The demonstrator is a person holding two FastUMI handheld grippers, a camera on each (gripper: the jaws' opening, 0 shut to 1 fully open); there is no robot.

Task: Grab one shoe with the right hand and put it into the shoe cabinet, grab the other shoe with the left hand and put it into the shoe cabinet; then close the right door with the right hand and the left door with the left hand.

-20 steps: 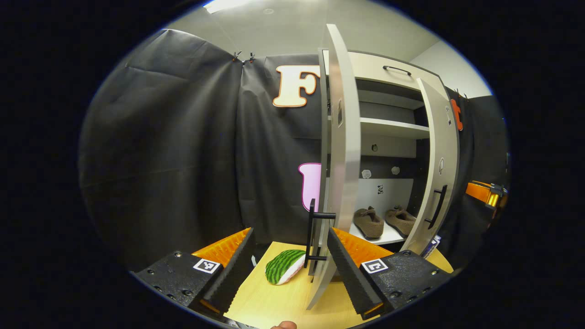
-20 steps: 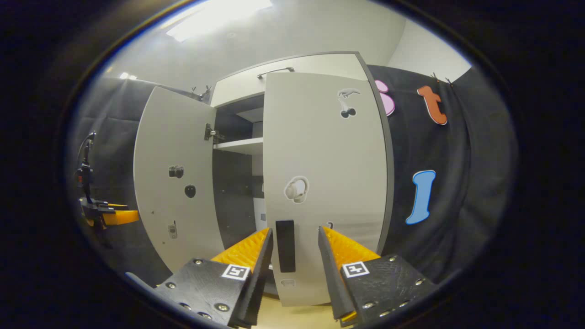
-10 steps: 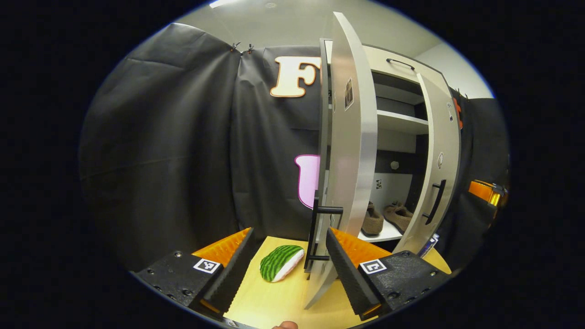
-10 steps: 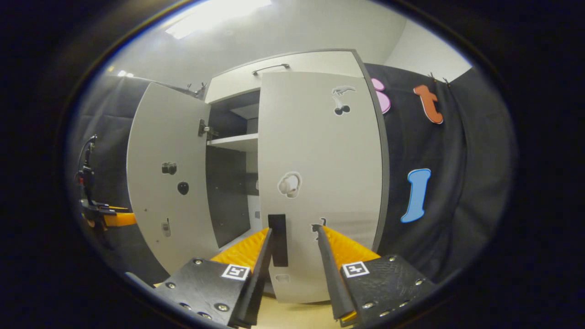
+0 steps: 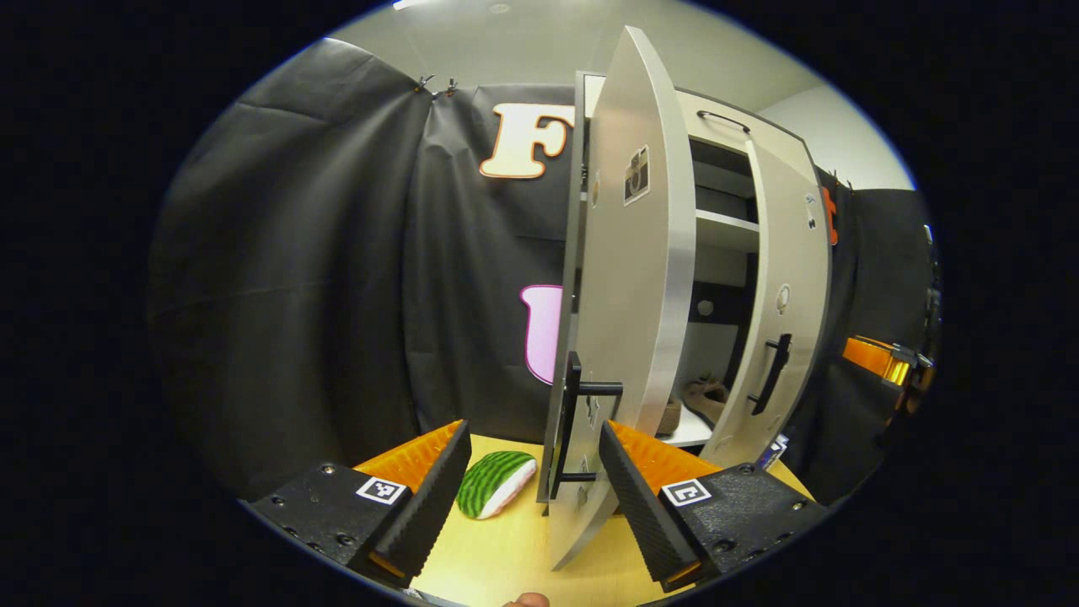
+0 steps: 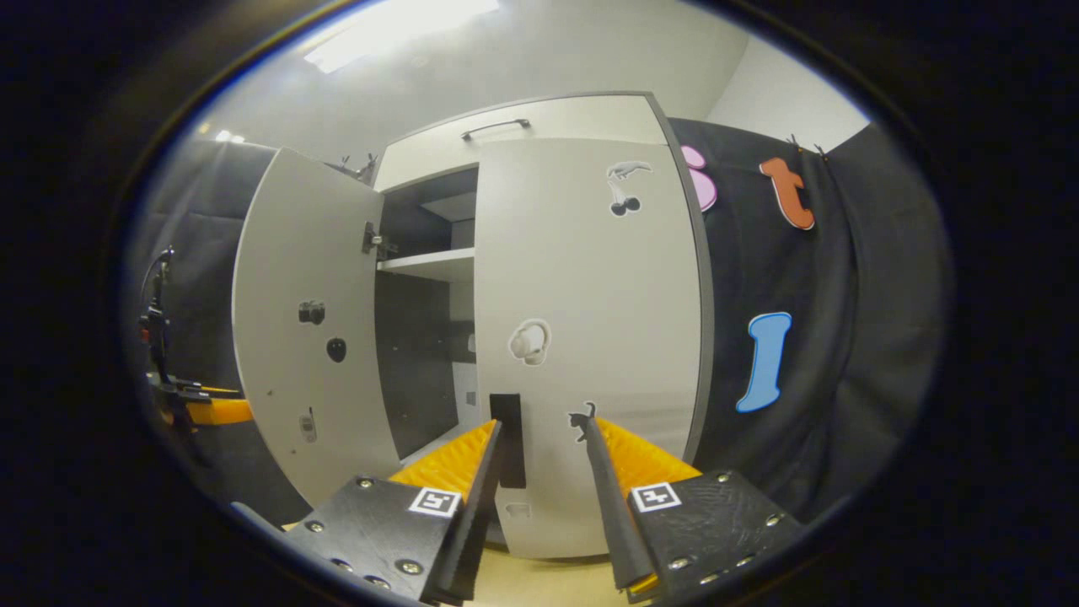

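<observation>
Watermelon-pattern pouch (image 5: pixel 496 494) on desk (image 5: pixel 506 556), near far edge, just left of left door (image 5: pixel 628 278). Left door half-open, edge-on to left gripper (image 5: pixel 531 472); right door (image 6: pixel 590 337) almost shut. Both shoes (image 5: pixel 704 398) on cabinet (image 5: pixel 725 244) bottom shelf, seen through door gap. Left gripper level, jaws wide open, straddling left door handle (image 5: pixel 573 426), not clamping. Right gripper (image 6: pixel 544 472) faces right door front, jaws open, right door handle (image 6: pixel 508 438) just beside its left finger; contact unclear.
</observation>
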